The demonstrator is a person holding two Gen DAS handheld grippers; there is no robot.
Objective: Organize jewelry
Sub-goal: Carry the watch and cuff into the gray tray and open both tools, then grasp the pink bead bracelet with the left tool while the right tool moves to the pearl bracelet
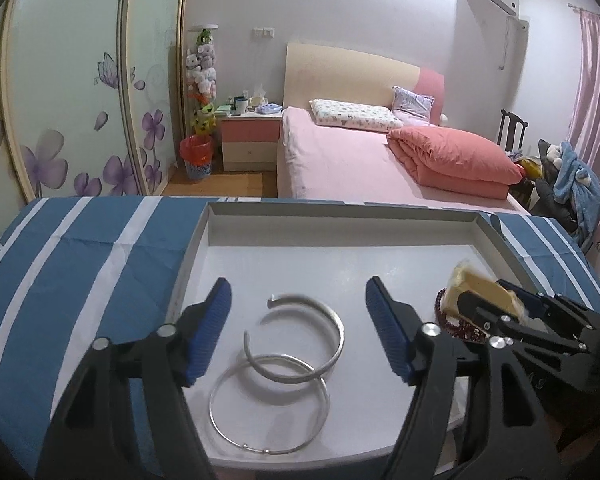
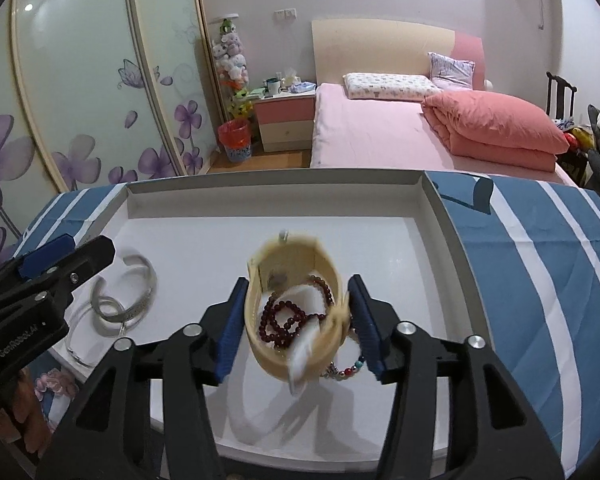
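Silver bangles (image 1: 284, 364), two of them overlapping, lie in the white tray (image 1: 340, 216) between the released pads of my left claw (image 1: 298, 320), untouched. "GenRobot.AI" reads on that claw's body in the right view. My right claw (image 2: 296, 320) stands open around a cream band (image 2: 296, 304) with dark red beads (image 2: 288, 316); grip uncertain. Blue-and-white striped cloth (image 2: 540, 264) covers the counter; a pink bed (image 1: 340, 160) lies beyond.

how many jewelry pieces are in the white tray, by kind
silver bangles: 2
cream wide bangle: 1
dark red bead strand: 1
multicoloured bead bracelet: 1
total: 5, all lying in the white tray
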